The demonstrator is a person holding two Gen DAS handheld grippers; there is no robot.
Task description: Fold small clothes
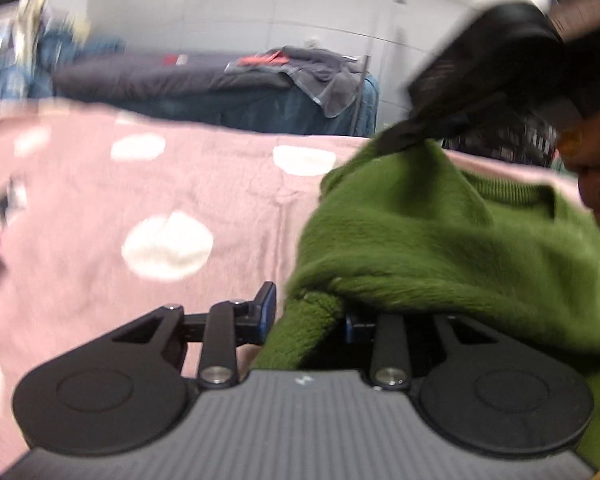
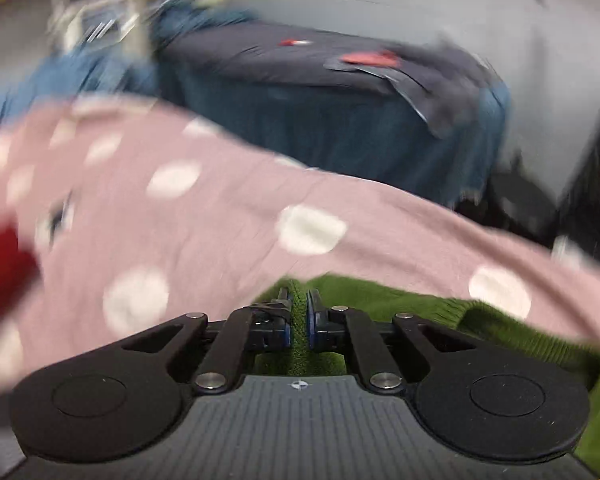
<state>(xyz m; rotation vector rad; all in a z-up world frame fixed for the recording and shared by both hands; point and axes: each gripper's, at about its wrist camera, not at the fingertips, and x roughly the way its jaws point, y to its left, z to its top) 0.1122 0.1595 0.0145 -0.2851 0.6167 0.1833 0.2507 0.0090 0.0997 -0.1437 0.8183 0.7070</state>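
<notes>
- green fleece garment [image 1: 440, 248] lies nearest the left wrist camera, heaped over the right half of the left gripper [image 1: 306, 312] and hiding most of its right finger; a fold of the fleece hangs down between the two fingers.
- pink blanket with white dots [image 1: 180, 184] is the surface under everything; the garment sits on its right part, with bare blanket to the left of the left gripper.
- the garment's long axis seems to run from the left gripper at the near edge away to the right gripper [image 1: 412, 136] at the far upper right, so the cloth is stretched or lifted between the two; motion blur makes this a judgement.
- right gripper [image 2: 299, 320] is closed tight on a thin ridge of the green fleece, pads pressing both sides, the ribbed collar [image 2: 500, 320] just to its right.
- left gripper is partly closed with fleece between its fingers; whether its pads truly pinch the cloth i cannot tell, since the right pad is covered.
- likely the coming fold turns on the right-hand corner being carried over toward the left-hand one; the right grip looks the surer of the two.
- red cloth [image 2: 0, 272] lies at the far left, well apart.
</notes>
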